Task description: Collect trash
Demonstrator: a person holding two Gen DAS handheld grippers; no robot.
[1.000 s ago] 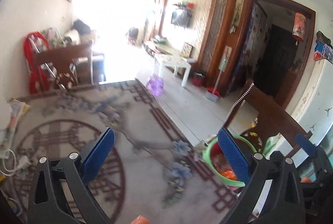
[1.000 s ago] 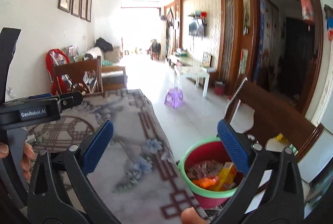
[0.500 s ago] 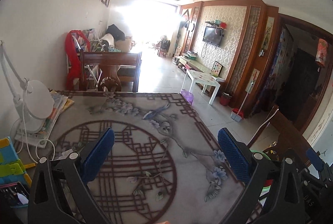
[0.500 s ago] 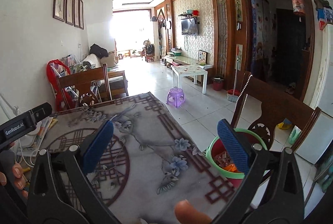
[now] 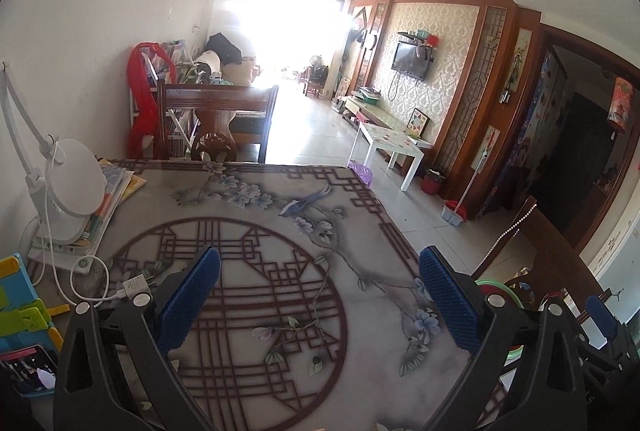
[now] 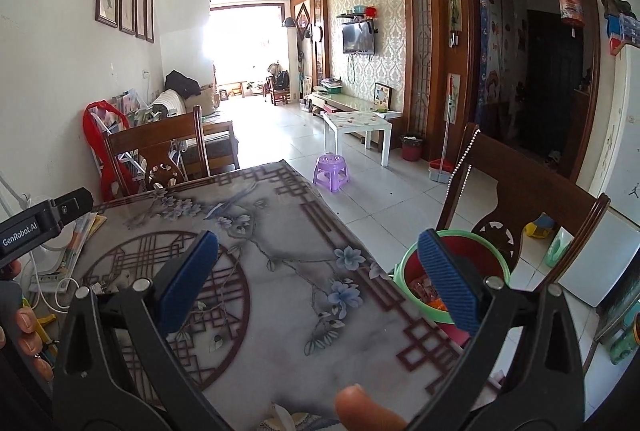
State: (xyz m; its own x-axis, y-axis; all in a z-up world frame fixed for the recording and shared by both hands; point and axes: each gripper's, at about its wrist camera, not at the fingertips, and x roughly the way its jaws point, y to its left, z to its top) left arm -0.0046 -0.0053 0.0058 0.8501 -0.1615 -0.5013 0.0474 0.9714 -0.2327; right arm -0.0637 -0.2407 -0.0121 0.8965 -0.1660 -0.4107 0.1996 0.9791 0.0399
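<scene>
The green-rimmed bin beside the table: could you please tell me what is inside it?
In the bin, wrappers and something orange show against its red lining. The right tongs' blue pad covers part of the contents, so the rest and the bottom cannot be seen.

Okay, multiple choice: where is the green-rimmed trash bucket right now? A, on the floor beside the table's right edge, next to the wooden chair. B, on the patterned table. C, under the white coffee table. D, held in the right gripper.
A: the right wrist view shows the bucket below the table edge, by the wooden chair.
</scene>
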